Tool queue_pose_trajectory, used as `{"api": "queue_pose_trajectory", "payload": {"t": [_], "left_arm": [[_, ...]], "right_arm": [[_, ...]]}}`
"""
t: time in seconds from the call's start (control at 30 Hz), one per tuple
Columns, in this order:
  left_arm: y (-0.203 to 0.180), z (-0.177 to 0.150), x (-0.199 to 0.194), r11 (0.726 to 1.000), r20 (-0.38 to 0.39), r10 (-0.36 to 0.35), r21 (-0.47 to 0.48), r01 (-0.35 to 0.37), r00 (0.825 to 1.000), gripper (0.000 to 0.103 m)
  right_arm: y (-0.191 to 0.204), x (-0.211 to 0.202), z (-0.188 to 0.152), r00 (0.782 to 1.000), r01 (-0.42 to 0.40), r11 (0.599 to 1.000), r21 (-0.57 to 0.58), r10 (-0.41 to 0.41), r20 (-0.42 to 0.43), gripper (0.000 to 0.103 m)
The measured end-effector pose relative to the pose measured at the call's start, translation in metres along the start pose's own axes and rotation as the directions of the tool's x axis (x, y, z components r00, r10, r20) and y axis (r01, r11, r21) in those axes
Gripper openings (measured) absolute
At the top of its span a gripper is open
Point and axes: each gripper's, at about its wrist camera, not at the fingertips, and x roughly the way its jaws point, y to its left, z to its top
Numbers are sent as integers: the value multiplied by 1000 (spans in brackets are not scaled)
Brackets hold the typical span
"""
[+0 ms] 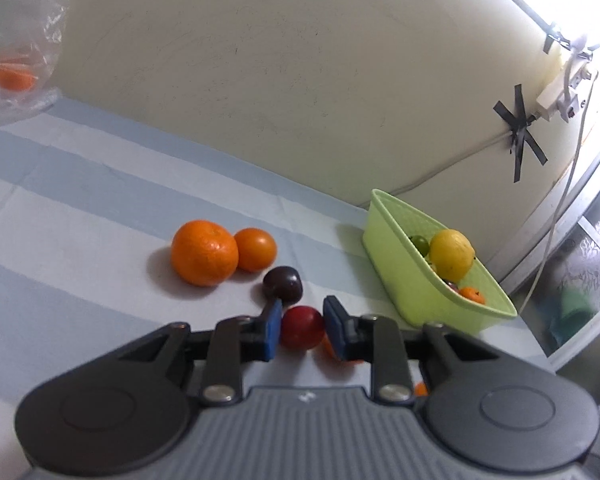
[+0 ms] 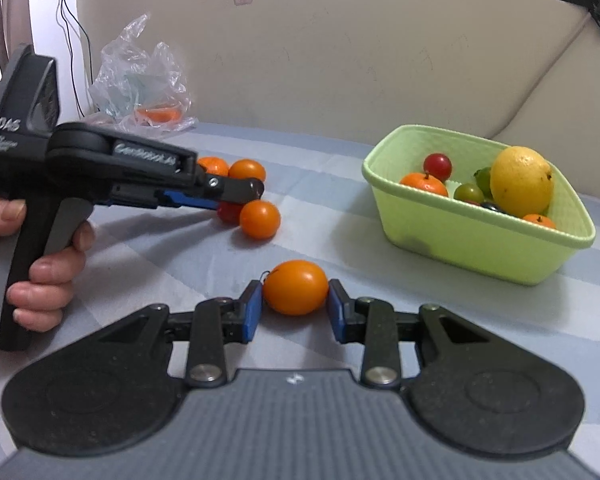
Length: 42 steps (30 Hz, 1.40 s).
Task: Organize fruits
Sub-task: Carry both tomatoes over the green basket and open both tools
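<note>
left gripper (image 1: 301,326) fingers clamp red fruit (image 1: 302,327) on worktop (image 1: 80,220) | right gripper (image 2: 296,300) fingers pinch orange fruit (image 2: 296,287), likely to lift | green basket (image 2: 479,240) nearby holds sorted fruit, probable destination

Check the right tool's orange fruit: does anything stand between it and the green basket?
Nothing visible does. The right tool brackets the orange fruit on the striped cloth, and only bare cloth lies between it and the green basket. The other loose fruits lie off to the left.
</note>
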Motion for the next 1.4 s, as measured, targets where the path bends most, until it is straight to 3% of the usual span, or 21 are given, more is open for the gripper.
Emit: {"api": "queue_pose_trajectory", "payload": {"t": [0.17,0.33,0.47,0.67,0.83,1.1,1.23,1.4], "left_arm": [[5,-3,-27,998,7,-46,-45,46,999,24],[-17,17,-31,993,8,-116,-27,116,993,24],[-51,39,-8,983,-14,-183,14,183,983,24],[-94,63,46,969,-69,-235,60,239,970,24],[-105,69,85,974,-104,-213,57,220,972,24],[-110,70,108,981,-123,-164,82,175,979,26],[-106,75,97,981,-105,-173,69,181,979,28],[-79,83,35,977,-4,-203,62,202,979,28]], "right_arm": [[-5,-1,-1,1000,-2,1000,16,2,25,37],[-13,-15,6,995,10,999,36,-13,100,37],[-35,-28,18,980,76,994,76,-88,178,37],[-78,-26,32,966,131,977,168,-164,201,37],[-95,-10,33,967,137,970,201,-175,187,37],[-97,12,36,972,133,972,193,-166,167,38],[-92,8,37,962,168,969,180,-200,183,46],[-83,-25,34,957,123,973,196,-168,237,46]]}}
